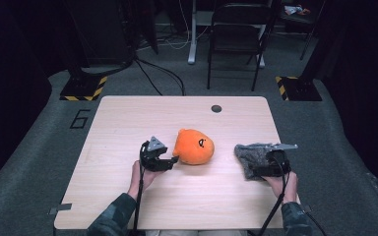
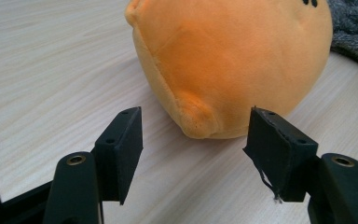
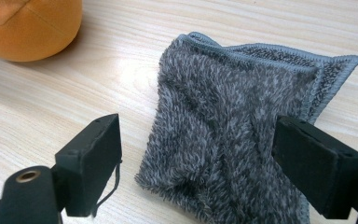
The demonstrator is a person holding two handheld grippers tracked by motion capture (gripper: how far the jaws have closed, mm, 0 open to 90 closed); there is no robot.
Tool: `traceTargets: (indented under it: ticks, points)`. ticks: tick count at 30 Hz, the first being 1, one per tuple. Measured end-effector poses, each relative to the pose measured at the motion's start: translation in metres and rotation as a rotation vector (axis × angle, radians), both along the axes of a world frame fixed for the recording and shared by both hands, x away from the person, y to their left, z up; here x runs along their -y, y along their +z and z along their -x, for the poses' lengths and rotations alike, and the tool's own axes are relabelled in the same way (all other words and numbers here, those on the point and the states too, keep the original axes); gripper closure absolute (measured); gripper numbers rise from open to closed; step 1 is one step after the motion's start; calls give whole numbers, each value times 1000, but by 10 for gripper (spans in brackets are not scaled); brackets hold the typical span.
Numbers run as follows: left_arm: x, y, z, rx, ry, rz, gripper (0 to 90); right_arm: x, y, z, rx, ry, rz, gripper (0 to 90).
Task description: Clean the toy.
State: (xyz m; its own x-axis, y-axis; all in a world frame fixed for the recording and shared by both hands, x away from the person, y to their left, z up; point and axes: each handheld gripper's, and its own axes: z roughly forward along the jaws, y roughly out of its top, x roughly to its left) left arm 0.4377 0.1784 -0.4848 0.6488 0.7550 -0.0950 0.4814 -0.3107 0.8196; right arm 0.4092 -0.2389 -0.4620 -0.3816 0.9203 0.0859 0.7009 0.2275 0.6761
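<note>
Claws: left released by orange plush | right released over grey cloth

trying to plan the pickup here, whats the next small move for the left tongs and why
Probably ease the left tongs forward around the orange plush toy. Their jaws stand open just short of it, with its lower bump centred in the gap and no pad touching yet, so closing now would likely catch nothing.

You have an orange plush with black face marks, a mottled grey cloth with a lighter grey hem, black grippers, left and right, and a pale wood-grain table.
</note>
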Motion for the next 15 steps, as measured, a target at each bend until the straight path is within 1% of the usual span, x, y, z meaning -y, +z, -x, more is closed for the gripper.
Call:
traceTargets:
  ticks: [1,2,3,5,7,8,9,11,13,15]
  points:
    - [0,0,-1,-1,-3,-6,367,0,1,0,0,0,3,152]
    - [1,-1,-2,-3,-3,-12,379,-1,2,0,-2,-10,-4,152]
    - [1,-2,-2,-13,-8,-10,384,0,2,0,10,-1,-1,152]
    - [3,-4,-3,-23,-4,-5,393,1,1,0,10,2,6,153]
    - [4,-5,-4,-23,-3,-8,413,2,0,1,-2,-3,2,153]
    - [5,-6,-4,-17,6,-10,432,2,-1,1,5,4,6,153]
    - [6,-6,-4,-19,17,-11,463,1,-1,1,-2,-4,0,153]
    - [6,-8,-6,-29,16,3,505,1,-1,1,2,-1,5,154]
    - [7,-9,-6,-29,22,5,531,1,-1,2,-2,-6,1,154]
    - [8,-8,-5,-23,27,12,572,2,-1,4,4,3,13,155]
